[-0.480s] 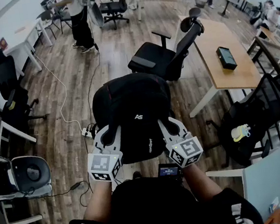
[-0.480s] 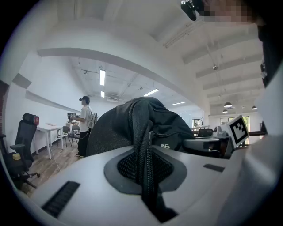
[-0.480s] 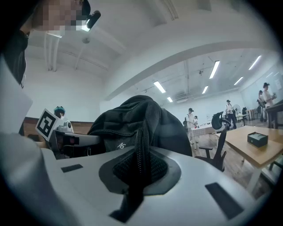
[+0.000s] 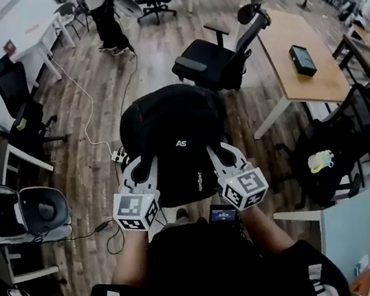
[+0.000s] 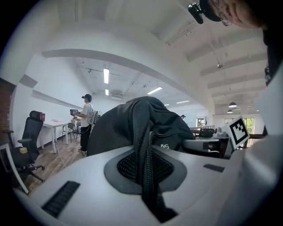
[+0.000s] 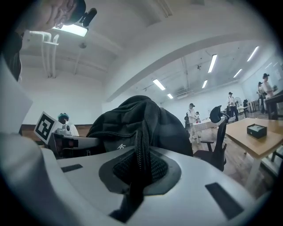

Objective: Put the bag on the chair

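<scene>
Left gripper (image 4: 146,165) closed on the left strap (image 5: 142,145) and right gripper (image 4: 219,153) closed on the right strap (image 6: 140,152), carrying the black bag (image 4: 171,128) between them in the air above the wooden floor (image 4: 92,131), well apart from the black chair (image 4: 217,62) ahead. Likely hazards: either narrow strap may slide through its pads under the bag's weight and tip the load. The bulky bag may also snag an armrest (image 4: 216,29) or nudge the chair, which would probably roll, leaving the bag off the seat.
</scene>
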Demonstrator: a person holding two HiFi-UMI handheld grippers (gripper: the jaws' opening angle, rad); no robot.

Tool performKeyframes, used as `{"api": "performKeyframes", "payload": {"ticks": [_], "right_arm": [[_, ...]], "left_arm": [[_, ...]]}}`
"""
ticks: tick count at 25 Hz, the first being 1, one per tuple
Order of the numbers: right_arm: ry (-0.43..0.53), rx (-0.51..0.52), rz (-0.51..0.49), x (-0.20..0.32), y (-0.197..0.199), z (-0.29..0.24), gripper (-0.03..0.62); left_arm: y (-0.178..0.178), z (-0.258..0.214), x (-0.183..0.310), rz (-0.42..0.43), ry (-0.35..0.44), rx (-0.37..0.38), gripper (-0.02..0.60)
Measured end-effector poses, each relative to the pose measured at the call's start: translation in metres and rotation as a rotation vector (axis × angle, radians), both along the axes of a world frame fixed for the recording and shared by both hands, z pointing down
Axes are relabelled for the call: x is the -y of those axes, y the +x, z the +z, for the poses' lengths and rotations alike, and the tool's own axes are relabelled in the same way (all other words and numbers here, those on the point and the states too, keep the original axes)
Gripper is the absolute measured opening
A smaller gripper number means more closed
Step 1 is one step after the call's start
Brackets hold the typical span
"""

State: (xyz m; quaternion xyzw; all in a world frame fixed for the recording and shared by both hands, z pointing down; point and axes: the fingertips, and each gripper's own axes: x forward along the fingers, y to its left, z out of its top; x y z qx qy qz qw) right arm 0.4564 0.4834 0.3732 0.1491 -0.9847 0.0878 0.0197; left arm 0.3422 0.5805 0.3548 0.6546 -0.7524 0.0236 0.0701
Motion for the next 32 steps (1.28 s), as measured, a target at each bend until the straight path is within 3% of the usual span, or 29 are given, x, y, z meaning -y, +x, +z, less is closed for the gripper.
{"api": "performKeyframes", "payload": {"ticks": [19, 32], "right_arm": [[-0.027, 0.002, -0.022, 0.003, 0.046, 0.006, 0.021], [-0.054, 0.007, -0.051, 0.047, -0.001, 0.003, 0.023]], "left_arm": [[0.048, 0.008, 0.002, 0.013, 0.009, -0.028, 0.023], [0.004, 0.004, 0.041, 0.025, 0.017, -0.041, 0.023]]}}
